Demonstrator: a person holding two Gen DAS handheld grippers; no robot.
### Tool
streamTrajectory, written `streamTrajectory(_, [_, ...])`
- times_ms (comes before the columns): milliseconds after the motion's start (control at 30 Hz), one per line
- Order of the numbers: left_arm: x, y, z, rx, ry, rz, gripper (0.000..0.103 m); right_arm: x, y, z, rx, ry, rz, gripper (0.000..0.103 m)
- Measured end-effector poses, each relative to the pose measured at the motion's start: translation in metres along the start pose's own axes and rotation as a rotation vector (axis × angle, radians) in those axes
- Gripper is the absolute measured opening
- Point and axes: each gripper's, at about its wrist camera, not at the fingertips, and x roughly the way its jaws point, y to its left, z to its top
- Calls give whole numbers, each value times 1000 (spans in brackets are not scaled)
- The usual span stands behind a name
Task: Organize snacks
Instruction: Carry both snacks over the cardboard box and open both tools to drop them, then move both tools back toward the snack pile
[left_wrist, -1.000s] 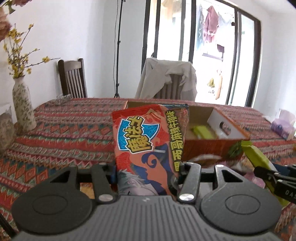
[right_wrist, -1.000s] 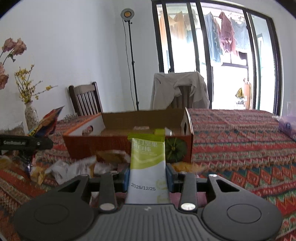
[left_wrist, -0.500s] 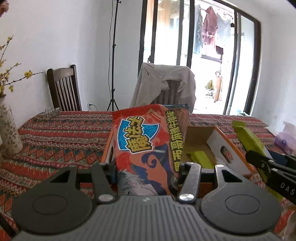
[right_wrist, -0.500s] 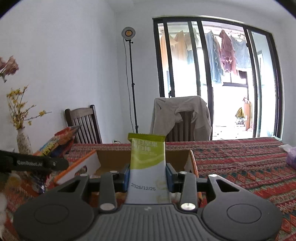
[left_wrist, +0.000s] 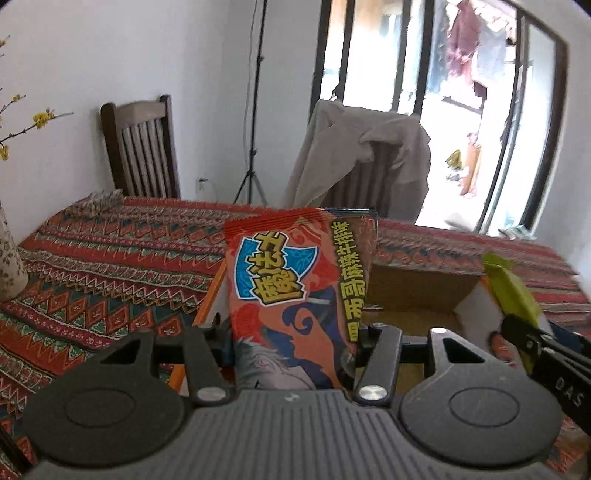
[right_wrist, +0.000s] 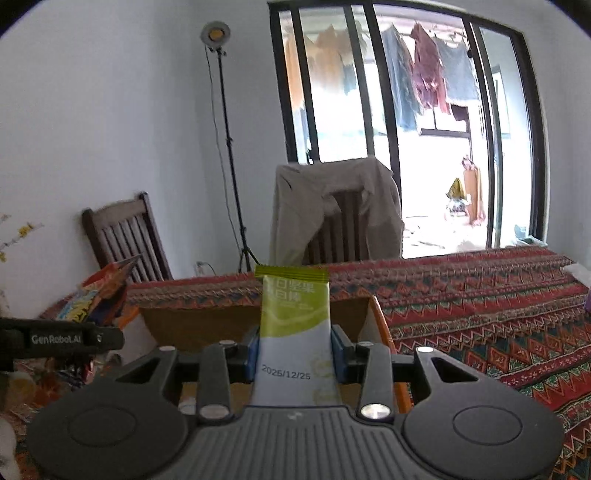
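My left gripper (left_wrist: 293, 341) is shut on a red and orange snack packet (left_wrist: 295, 295) with blue and yellow lettering, held upright over the near edge of the open cardboard box (left_wrist: 417, 291). My right gripper (right_wrist: 294, 356) is shut on a green and white snack bar packet (right_wrist: 293, 332), held upright over the same box (right_wrist: 199, 325). The green packet shows at the right of the left wrist view (left_wrist: 511, 291). The red packet shows at the left of the right wrist view (right_wrist: 99, 295). The box floor is mostly hidden.
The box stands on a table with a red patterned cloth (left_wrist: 103, 266). A vase (left_wrist: 9, 269) stands at the left edge. Loose wrappers (right_wrist: 22, 384) lie left of the box. Two chairs (left_wrist: 142, 155) and a light stand (right_wrist: 229, 147) are behind the table.
Both grippers have risen and moved forward over the box with their packets still held. The loose wrappers in front of the box have dropped out of the right wrist view's centre.
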Motion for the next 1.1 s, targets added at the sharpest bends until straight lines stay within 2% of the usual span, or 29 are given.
streamTrajectory(100, [15,-1,-1,5,28,23,54,16,2,-5,-13,40,-28,37])
streamTrajectory(200, [23,-1,-5,-5,33,0,56,26,2,-12,-18,74,-28,38])
streamTrajectory(233, [24,2,-7,-9,33,-4,62,27,2,-14,-22,83,-28,38])
streamTrajectory(267, [25,3,-8,-12,27,-6,74,28,1,-16,-23,93,-27,39])
streamTrajectory(333, [21,7,-9,-19,-5,4,89,27,0,-17,-20,95,-27,43])
streamTrajectory(367, [19,9,-10,-23,-29,12,97,26,-1,-17,-16,92,-26,49])
streamTrajectory(433, [12,12,-10,-30,-71,13,103,24,-3,-18,-5,87,-26,88])
streamTrajectory(500, [8,16,-11,-45,-79,8,103,21,-6,-19,3,77,-29,103])
streamTrajectory(733, [-6,23,-14,-72,-93,-20,103,12,-11,-22,13,92,-30,103])
streamTrajectory(1100, [-58,38,-26,-106,-145,-117,103,-38,-14,-23,-10,26,5,103])
